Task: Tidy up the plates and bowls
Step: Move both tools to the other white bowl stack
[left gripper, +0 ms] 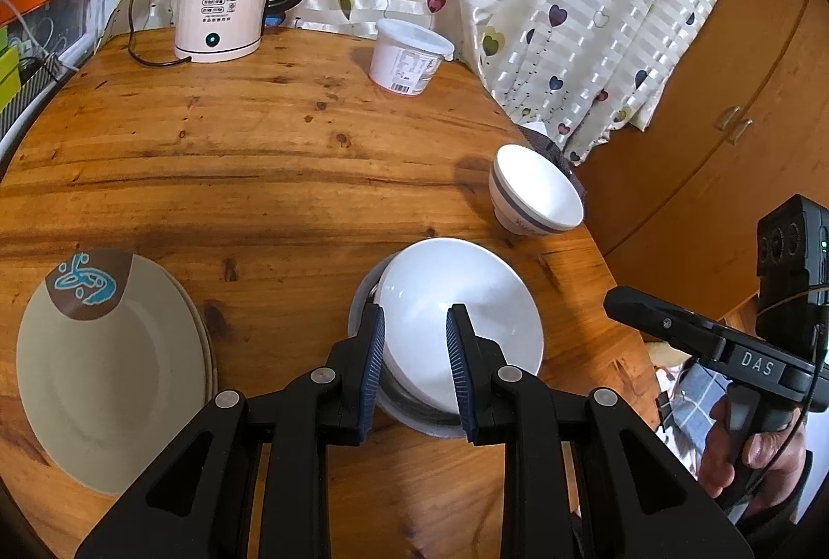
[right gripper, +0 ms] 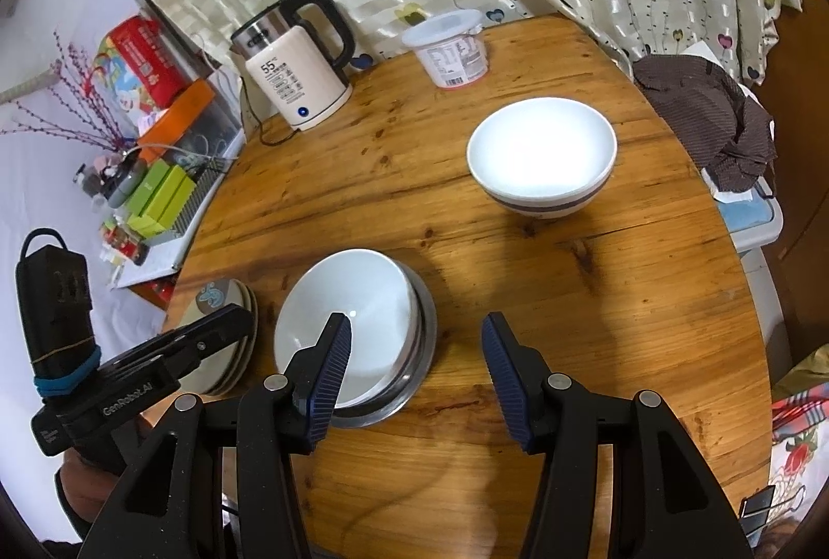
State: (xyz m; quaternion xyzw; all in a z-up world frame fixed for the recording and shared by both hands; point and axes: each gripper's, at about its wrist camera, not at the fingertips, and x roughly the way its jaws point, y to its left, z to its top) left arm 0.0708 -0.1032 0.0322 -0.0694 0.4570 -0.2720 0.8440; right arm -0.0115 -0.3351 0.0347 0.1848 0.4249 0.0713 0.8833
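- Left wrist view: plates point(left gripper: 109, 367) are lying stacked at the table's point(left gripper: 269, 175) left edge.
- Left gripper point(left gripper: 415, 331) is hovering with jaws narrowly parted over a white bowl point(left gripper: 456, 315); no pad contact is showing.
- White bowl is sitting tilted inside a metal dish point(left gripper: 414, 414).
- Striped bowl point(left gripper: 536, 191) is standing upright near the right rim.
- Right wrist view: right gripper point(right gripper: 414, 341) is waiting with jaws apart and empty, above bare wood just right of the white bowl point(right gripper: 347, 320).
- Striped bowl point(right gripper: 541, 155) is sitting farther back.

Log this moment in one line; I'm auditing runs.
left gripper: open, empty | right gripper: open, empty | white bowl: nested in steel bowl
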